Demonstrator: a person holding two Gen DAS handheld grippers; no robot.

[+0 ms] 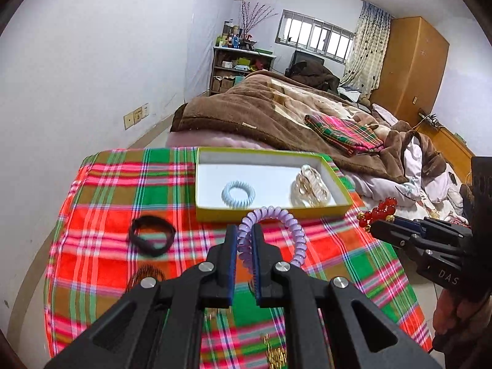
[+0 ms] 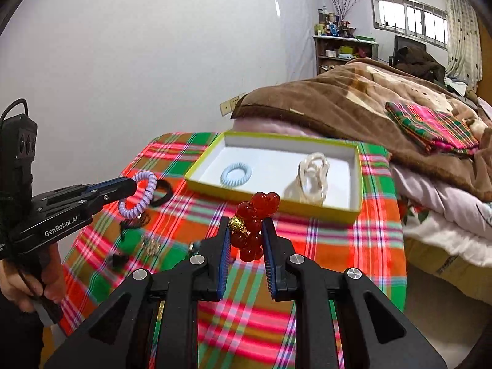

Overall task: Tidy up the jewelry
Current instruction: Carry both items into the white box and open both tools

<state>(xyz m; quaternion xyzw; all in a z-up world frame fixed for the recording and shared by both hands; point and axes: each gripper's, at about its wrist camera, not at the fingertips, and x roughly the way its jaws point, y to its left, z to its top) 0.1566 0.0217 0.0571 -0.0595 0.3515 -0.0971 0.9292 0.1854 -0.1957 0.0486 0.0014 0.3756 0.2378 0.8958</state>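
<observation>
Left wrist view: work surface is a plaid cloth point(image 1: 101, 190) in red, green and pink. On it, at 12 o'clock from the fingers, sits a shallow yellow-rimmed box point(image 1: 270, 212) with a white floor. Inside the box: a pale blue coil hair tie point(image 1: 238, 194) toward the left, a clear-and-gold hair claw point(image 1: 310, 190) toward the right, well apart. Black hair band point(image 1: 151, 235) lies on the cloth at 10 o'clock. Beyond the cloth: bed with brown blanket point(image 1: 246, 107), folded plaid cloth point(image 1: 344, 133) on it, shelf unit point(image 1: 243, 67), window point(image 1: 313, 35), wooden wardrobe point(image 1: 412, 67).

Left gripper point(image 1: 245, 240): fingers nearly together, clamped on a purple coil hair tie point(image 1: 295, 230); the loop stands up and curves to 1 o'clock, held above the cloth just short of the box's near wall.

Right gripper point(image 2: 248, 233): fingers part-closed, pinching a red bead bracelet point(image 2: 253, 224) with a gold bead on its left; beads bunch up above the tips, near the box's front wall.

Right wrist view only: small dark and gold-coloured items point(image 2: 150, 246) on the cloth at 9 o'clock, too small to identify. Left view only: the wardrobe, and the right gripper side-on at 3 o'clock with red beads at its tip.
</observation>
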